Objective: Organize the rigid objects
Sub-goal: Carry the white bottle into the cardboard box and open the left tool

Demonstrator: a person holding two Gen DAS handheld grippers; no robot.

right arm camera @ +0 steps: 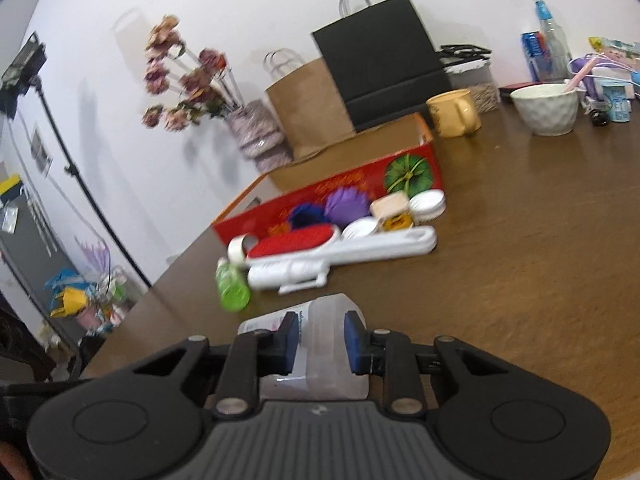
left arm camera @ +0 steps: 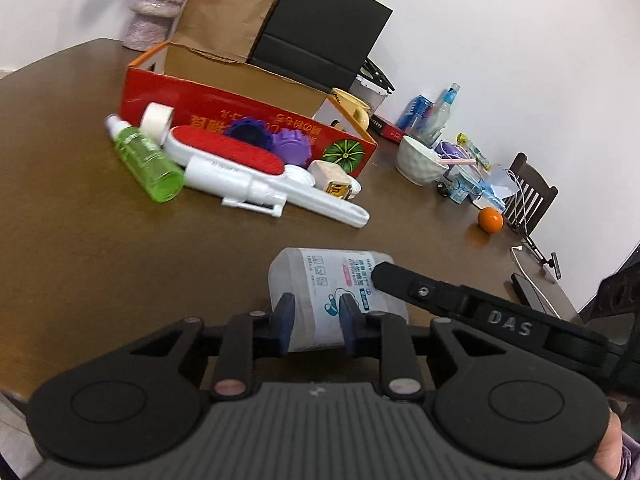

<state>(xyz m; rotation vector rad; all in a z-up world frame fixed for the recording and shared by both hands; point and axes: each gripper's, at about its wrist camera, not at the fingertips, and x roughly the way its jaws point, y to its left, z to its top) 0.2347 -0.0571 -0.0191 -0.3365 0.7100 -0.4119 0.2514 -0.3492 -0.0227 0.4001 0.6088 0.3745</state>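
Observation:
A translucent plastic container (left arm camera: 320,276) with a printed label lies on its side on the brown table (left arm camera: 100,260), close in front of both grippers. My left gripper (left arm camera: 316,322) is shut on one end of it, blue pads pressed on either side. My right gripper (right arm camera: 323,342) is shut on the clear end of the same container (right arm camera: 326,316); one of its black fingers (left arm camera: 400,280) rests against the label. Farther back lie a green bottle (left arm camera: 148,160), a white lint brush (left arm camera: 240,152) with a red pad, a tape roll (left arm camera: 158,120) and purple lids (left arm camera: 288,144) beside a red cardboard box (left arm camera: 240,108).
Brown and black paper bags (left arm camera: 320,32) and a vase (left arm camera: 156,4) stand behind the box. A yellow mug (right arm camera: 456,114), a white bowl (left arm camera: 420,160), bottles and small clutter line the wall side. An orange (left arm camera: 490,220), a phone (left arm camera: 532,292) and a chair (left arm camera: 528,192) are at the right.

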